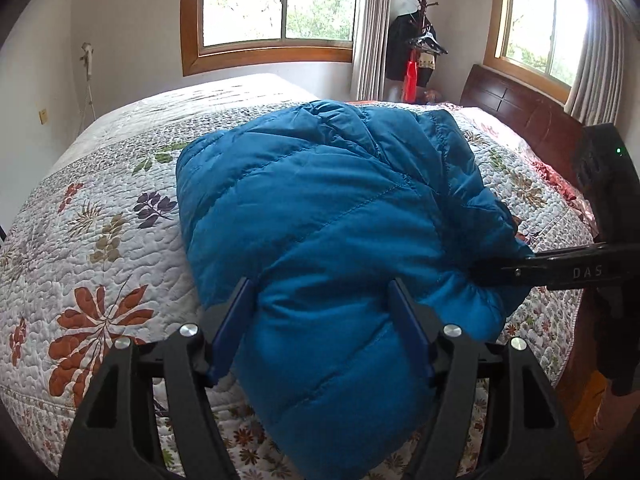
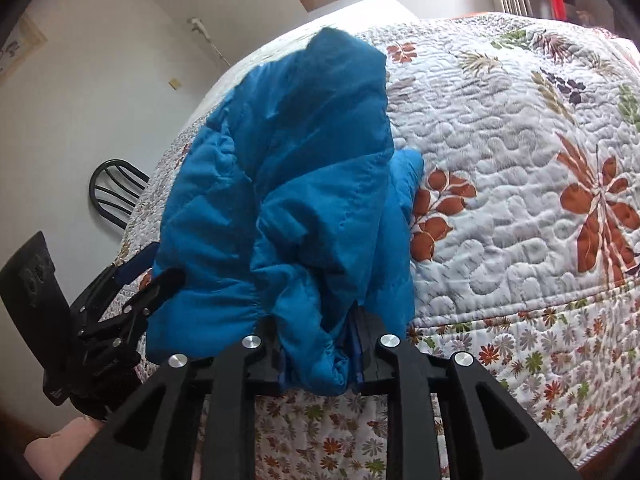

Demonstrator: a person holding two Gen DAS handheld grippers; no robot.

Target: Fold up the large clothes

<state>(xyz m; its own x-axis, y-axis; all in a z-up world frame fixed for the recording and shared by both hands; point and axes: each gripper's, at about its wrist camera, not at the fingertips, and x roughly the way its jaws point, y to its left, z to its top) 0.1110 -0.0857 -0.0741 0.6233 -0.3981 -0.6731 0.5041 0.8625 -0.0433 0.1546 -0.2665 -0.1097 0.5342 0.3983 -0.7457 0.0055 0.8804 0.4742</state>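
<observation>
While I look along my left gripper (image 1: 322, 328), its two blue-padded fingers (image 1: 230, 332) stand well apart with a thick, puffy fold of the blue quilted jacket (image 1: 320, 216) bulging up between them. I cannot tell whether the pads actually press on the fabric or only flank it. The jacket is smooth, slightly shiny cloth stitched into padded channels, bunched into a rounded mound that runs from between these fingers out ahead of them across the bed quilt (image 1: 104, 240). That quilt is white, pebbly with stitching, and printed with rust, olive and purple leaves. To the right of my fingers, the right gripper (image 1: 500, 270) reaches in as a flat black bar, its tip buried in a gathered, elastic-looking edge of the jacket.

Through the right wrist camera, the right gripper (image 2: 320, 354) has its fingers drawn close together and clamped on a crumpled wad of the jacket (image 2: 288, 168), which spills over and below them. Beyond the fingertips the fabric rises in a soft, creased heap. To the left of them, the left gripper (image 2: 140, 280) shows as black linkages against the jacket's edge. Right of the fingers lies the quilt (image 2: 520, 184).
</observation>
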